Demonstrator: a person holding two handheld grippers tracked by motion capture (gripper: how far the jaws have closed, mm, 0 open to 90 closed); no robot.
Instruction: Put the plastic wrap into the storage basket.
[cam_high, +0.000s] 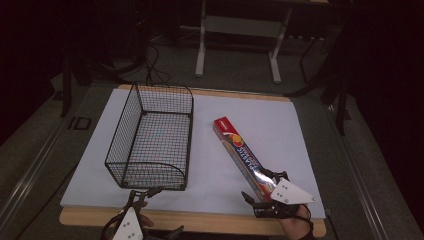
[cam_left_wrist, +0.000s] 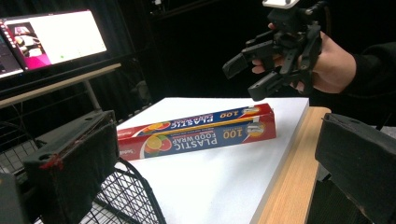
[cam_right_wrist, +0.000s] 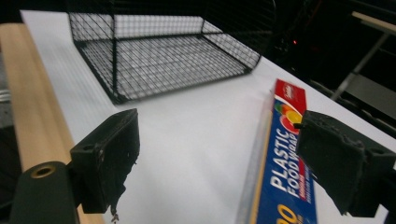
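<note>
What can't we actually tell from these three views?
- Near end of the wrap box, high view: covered by the right gripper.
- Same end, right gripper view: cut off by the bottom edge, so any contact between fingers and box is unclear.
- Left gripper, high view: dark and cut by the bottom edge.
- Small print on the box, left gripper view: too small.
- Basket rim, right gripper view: cropped at top.

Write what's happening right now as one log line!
right tongs: open, above box end | plastic wrap box: flat on table, not held | left tongs: open, near wire basket | basket: empty
</note>
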